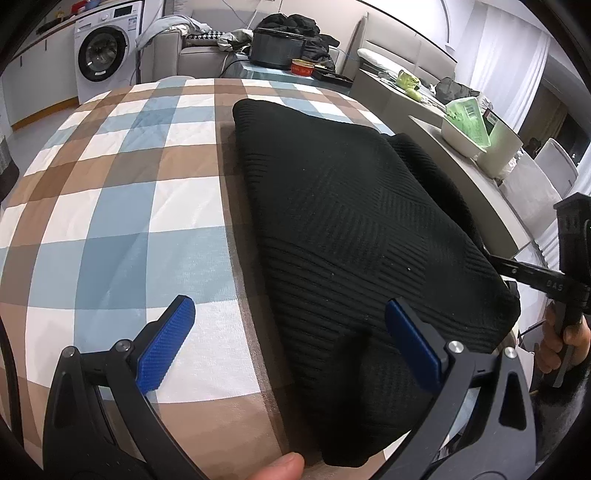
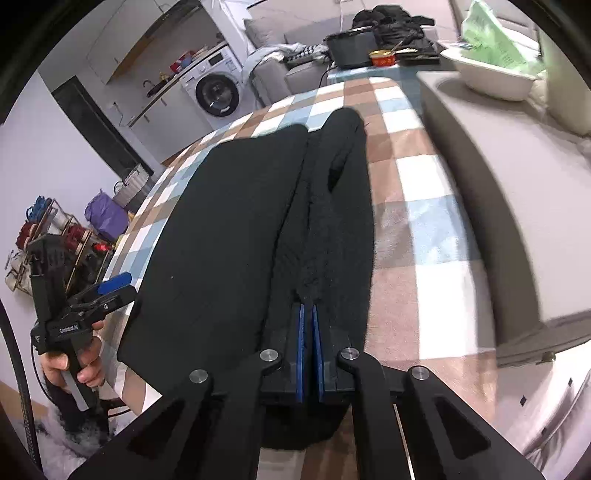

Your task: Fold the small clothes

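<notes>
A checked blue, brown and white cloth-covered surface (image 1: 122, 192) carries a folded black knit garment (image 1: 343, 206) lying flat.

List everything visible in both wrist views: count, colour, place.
knit garment: 1, black, partly folded on the checked cloth
checked cloth: 1, blue, brown and white, covers the work surface
washing machine: 1, white, far left background
bowl: 1, white, on the grey ledge, holds a green packet
tin: 1, red, on the far table
dark clothes pile: 1, black, on the far table
left hand-held gripper: 1, black with blue pads, open, near the garment's near edge
right hand-held gripper: 1, black with blue pads, shut on the garment's edge
</notes>
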Demonstrator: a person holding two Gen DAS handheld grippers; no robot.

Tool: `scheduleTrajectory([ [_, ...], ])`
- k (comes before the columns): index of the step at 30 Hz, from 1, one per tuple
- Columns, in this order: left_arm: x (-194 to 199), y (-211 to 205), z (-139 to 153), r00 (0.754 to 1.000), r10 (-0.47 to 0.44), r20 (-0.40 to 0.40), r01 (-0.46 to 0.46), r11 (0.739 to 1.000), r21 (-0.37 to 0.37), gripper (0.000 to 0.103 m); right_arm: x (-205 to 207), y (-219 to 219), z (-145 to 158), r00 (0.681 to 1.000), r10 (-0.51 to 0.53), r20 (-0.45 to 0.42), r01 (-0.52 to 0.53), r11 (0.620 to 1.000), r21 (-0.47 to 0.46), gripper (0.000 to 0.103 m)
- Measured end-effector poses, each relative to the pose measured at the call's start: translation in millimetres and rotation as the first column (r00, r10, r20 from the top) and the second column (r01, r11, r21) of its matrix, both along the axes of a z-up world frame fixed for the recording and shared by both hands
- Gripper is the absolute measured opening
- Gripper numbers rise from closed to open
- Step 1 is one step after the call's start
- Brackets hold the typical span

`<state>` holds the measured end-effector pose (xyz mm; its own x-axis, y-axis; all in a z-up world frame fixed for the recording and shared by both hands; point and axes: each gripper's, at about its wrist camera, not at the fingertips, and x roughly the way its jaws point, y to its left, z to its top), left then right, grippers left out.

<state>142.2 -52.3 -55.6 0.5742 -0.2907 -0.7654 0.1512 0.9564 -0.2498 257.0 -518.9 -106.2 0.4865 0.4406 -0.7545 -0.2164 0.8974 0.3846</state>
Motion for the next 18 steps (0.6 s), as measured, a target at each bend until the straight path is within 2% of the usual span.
scheduleTrajectory([
  [3, 0, 0, -1, 1.000, -0.002, -0.001, 0.002, 1.000, 0.000, 0.102, -4, -6, 0, 1.000, -0.016, -0.006, 0.016, 1.000, -0.009, 0.006],
  [8, 0, 0, -1, 1.000, 0.000, 0.000, 0.000, 1.000, 0.001, 0.102, -8, -10, -2, 0.999, 0.008, -0.049, -0.006, 0.999, 0.035, 0.013],
  [10, 0, 0, -1, 1.000, 0.000, -0.001, 0.000, 1.000, -0.001, 0.102, -9, -9, -3, 0.999, 0.021, -0.048, -0.019, 0.999, 0.044, 0.019],
  [11, 0, 0, -1, 1.000, 0.000, -0.001, 0.000, 1.000, 0.001, 0.102, -9, -9, -4, 0.998, 0.019, -0.054, -0.017, 0.999, 0.041, 0.026],
  [18, 0, -1, -1, 1.000, -0.008, 0.003, 0.008, 1.000, 0.003, 0.102, -7, -4, -12, 0.998, 0.012, -0.061, -0.011, 1.000, 0.019, 0.027],
])
